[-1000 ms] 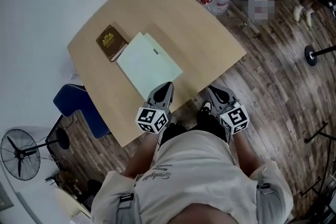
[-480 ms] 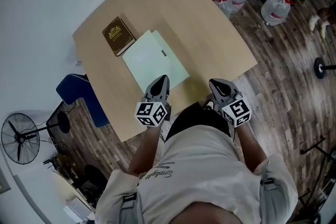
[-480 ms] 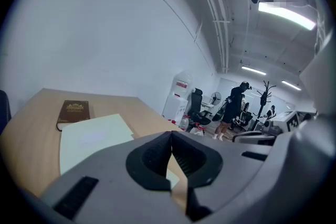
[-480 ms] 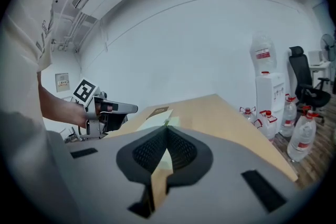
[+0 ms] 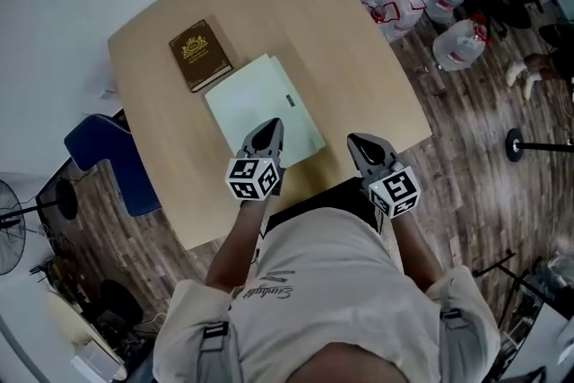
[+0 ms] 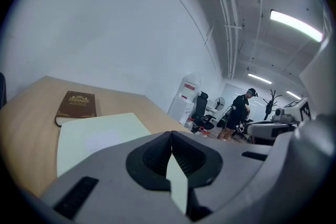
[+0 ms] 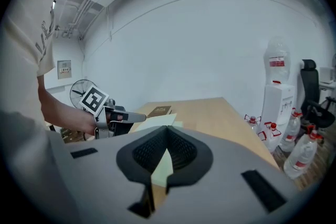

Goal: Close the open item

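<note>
Wooden surface [image 5: 341,40], head view: the pale green folder [image 5: 260,108] lies just ahead of the left gripper [image 5: 267,132], with a brown book [image 5: 200,55] beyond it. The right gripper [image 5: 359,143] hovers to the folder's right. Left gripper view: fingers pressed together, holding nothing. Right gripper view: fingers likewise together, folder ahead-left.
</note>
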Demonstrator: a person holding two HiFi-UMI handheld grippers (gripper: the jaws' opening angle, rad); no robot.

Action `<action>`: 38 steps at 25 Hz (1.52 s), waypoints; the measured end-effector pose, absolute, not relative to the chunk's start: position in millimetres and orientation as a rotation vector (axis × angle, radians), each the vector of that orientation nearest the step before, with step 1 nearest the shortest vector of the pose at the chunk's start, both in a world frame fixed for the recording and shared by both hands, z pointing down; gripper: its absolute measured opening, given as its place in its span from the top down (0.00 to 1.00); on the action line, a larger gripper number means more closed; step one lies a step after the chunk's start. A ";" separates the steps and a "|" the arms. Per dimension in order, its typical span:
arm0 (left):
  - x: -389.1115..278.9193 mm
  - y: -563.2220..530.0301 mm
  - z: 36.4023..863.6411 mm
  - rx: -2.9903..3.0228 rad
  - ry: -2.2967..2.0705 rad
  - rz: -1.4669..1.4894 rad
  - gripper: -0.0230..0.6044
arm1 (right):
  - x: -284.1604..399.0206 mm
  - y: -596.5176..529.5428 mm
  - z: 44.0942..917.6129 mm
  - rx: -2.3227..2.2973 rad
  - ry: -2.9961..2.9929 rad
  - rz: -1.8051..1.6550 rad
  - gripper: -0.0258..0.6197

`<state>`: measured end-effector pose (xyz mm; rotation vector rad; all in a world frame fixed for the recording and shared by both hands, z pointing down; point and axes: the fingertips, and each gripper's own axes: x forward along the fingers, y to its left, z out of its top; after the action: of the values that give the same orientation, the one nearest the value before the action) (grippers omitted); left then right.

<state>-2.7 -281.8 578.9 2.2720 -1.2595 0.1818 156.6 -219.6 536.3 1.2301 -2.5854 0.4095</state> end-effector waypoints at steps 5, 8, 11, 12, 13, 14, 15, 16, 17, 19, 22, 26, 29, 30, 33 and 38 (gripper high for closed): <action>-14.7 -298.5 593.6 2.221 -1.289 0.199 0.94 | 146.7 -221.9 546.5 1.199 -2.559 0.461 0.98; -18.7 -313.0 599.7 2.191 -1.307 0.226 0.94 | 141.3 -239.1 546.4 1.151 -2.581 0.461 0.98; -15.1 -321.2 615.3 2.147 -1.319 0.285 0.94 | 142.1 -256.8 551.8 1.104 -2.610 0.469 0.98; -13.2 -322.2 620.2 2.129 -1.321 0.304 0.94 | 143.0 -261.1 554.3 1.087 -2.617 0.474 0.98; -11.2 -322.9 624.5 2.112 -1.323 0.322 0.94 | 143.9 -265.1 556.8 1.069 -2.622 0.474 0.98; -9.3 -323.8 628.6 2.097 -1.325 0.339 0.94 | 144.9 -268.9 559.5 1.050 -2.625 0.469 0.98; -7.5 -324.9 632.7 2.083 -1.326 0.356 0.94 | 146.0 -272.6 562.3 1.032 -2.627 0.463 0.98; -6.2 -326.2 637.0 2.070 -1.328 0.375 0.94 | 147.0 -276.1 565.1 1.015 -2.631 0.461 0.98; -5.2 -327.8 641.5 2.056 -1.331 0.392 0.94 | 148.2 -279.2 567.8 1.000 -2.634 0.464 0.98; -4.3 -332.0 649.6 2.028 -1.341 0.418 0.94 | 150.4 -284.6 573.0 0.975 -2.640 0.481 0.98; -6.3 -337.9 657.7 1.992 -1.360 0.432 0.94 | 151.5 -288.4 579.6 0.950 -2.642 0.512 0.98; -4.0 -344.9 665.2 1.967 -1.365 0.455 0.94 | 154.3 -292.8 586.2 0.923 -2.637 0.535 0.98; -1.5 -344.9 671.4 1.949 -1.359 0.473 0.94 | 157.4 -296.2 587.6 0.918 -2.632 0.544 0.98; -1.1 -345.4 673.4 1.944 -1.357 0.479 0.94 | 158.3 -298.7 587.4 0.920 -2.632 0.547 0.98; 0.4 -347.3 679.3 1.933 -1.347 0.496 0.94 | 160.4 -306.3 586.7 0.933 -2.635 0.560 0.98; 5.7 -348.3 684.8 1.926 -1.336 0.494 0.94 | 163.1 -307.7 590.3 0.929 -2.626 0.568 0.98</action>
<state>5.7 -348.3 684.8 1.9262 -1.3363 0.4937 163.1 -307.7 590.3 0.9286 -2.6262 0.5685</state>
